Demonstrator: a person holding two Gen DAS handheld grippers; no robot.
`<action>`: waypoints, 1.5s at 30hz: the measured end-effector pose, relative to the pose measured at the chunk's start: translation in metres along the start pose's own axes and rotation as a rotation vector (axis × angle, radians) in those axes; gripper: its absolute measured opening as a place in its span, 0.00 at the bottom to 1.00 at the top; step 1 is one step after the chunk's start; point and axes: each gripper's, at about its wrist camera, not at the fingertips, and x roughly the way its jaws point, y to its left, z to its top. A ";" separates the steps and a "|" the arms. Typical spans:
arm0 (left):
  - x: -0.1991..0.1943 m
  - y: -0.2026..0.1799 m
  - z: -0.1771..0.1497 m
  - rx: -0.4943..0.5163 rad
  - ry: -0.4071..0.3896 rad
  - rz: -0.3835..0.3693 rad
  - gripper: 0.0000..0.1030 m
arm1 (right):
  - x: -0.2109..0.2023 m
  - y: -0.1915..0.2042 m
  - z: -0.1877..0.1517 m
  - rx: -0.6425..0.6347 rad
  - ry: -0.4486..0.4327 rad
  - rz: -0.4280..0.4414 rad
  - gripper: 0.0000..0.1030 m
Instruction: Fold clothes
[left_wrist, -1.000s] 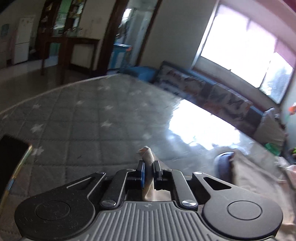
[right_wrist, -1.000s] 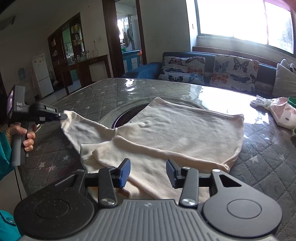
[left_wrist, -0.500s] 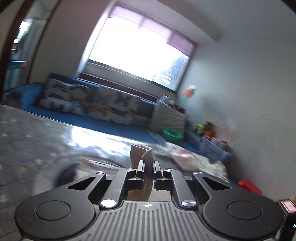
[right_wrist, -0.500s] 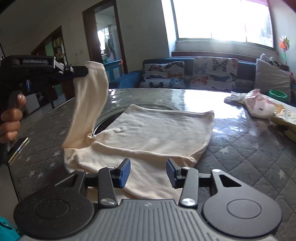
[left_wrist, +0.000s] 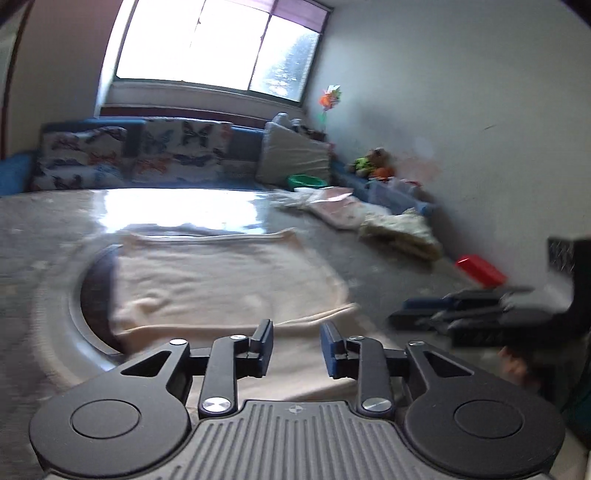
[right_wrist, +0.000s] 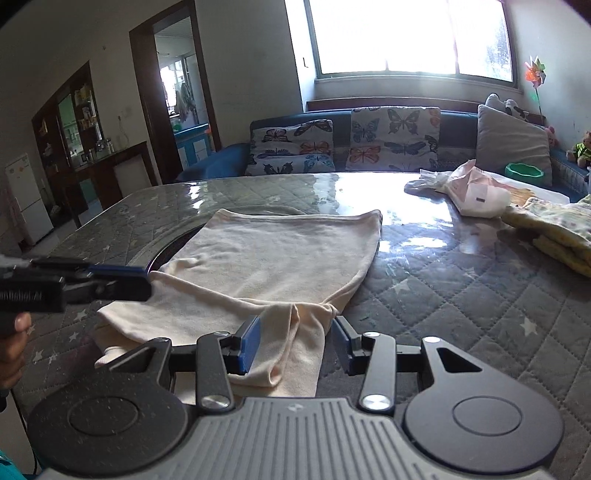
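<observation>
Right wrist view: the cream shirt lies limp on the quilted counter, right gripper spread around its sleeve, left gripper just opened, empty; soft, light, best pinched at a hem.

Daylight pours in from the window at the back of the room, blown out to plain white in both views, and it throws a bright glare patch across the glossy tabletop while the doorway side of the room sits dimmer. The left wrist view is smeared by motion blur, so the cloth and the clutter along the wall look soft, whereas the right wrist view is sharp. Both pictures bow strongly toward the edges, with dark rounded corners.
</observation>
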 end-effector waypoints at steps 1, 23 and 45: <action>-0.005 0.009 -0.005 0.001 0.007 0.038 0.38 | 0.002 0.001 0.001 -0.003 0.002 0.002 0.42; -0.006 0.053 -0.037 0.077 0.086 0.166 0.43 | 0.063 0.014 0.006 -0.057 0.095 -0.016 0.19; -0.038 0.062 -0.010 0.094 0.043 0.222 0.35 | 0.049 0.024 0.014 -0.146 0.038 -0.053 0.17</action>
